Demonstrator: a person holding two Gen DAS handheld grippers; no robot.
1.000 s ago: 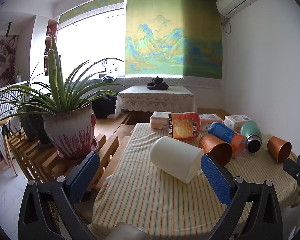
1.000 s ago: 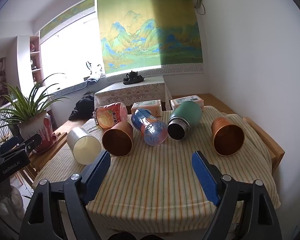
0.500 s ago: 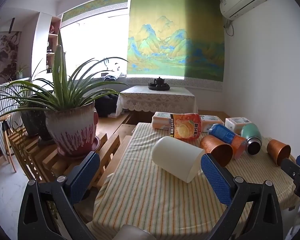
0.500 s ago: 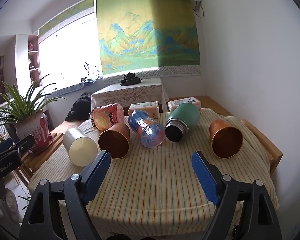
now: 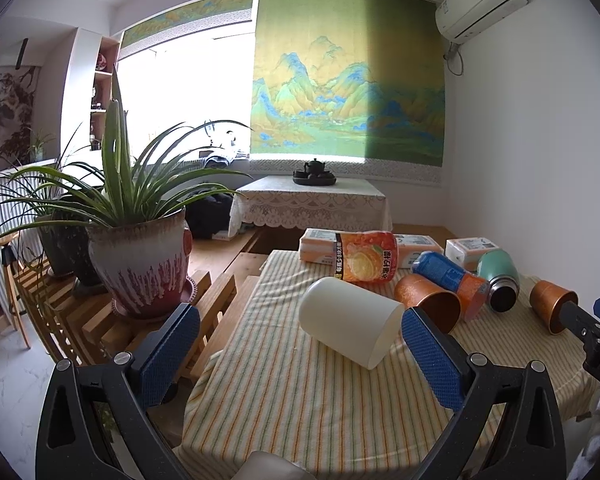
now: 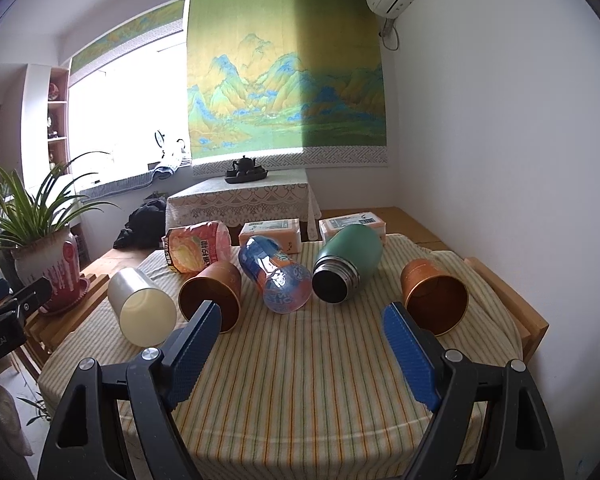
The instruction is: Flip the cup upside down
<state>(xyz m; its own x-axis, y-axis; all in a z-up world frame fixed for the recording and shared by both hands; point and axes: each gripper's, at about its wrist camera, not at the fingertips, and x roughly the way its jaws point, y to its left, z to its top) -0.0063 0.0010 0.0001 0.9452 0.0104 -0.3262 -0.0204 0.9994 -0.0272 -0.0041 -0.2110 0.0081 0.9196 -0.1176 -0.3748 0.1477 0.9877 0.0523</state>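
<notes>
Several cups lie on their sides on the striped tablecloth (image 6: 300, 380). A white cup (image 5: 350, 332) (image 6: 142, 308) lies at the left. A copper cup (image 6: 212, 294) (image 5: 428, 300) lies beside it, and another copper cup (image 6: 436, 296) (image 5: 550, 306) lies at the right. My left gripper (image 5: 300, 358) is open and empty, just in front of the white cup. My right gripper (image 6: 302, 352) is open and empty, short of the cups, above the cloth.
An orange snack can (image 6: 198, 250), a blue-and-orange bottle (image 6: 276, 276) and a green flask (image 6: 346, 262) lie among the cups. Tissue packs (image 6: 270, 232) sit behind. A potted plant (image 5: 140, 260) stands on a wooden rack left of the table. The wall is close on the right.
Both grippers have risen and drawn back slightly, so the table sits a little lower in each view. Both stay open. No object has moved.
</notes>
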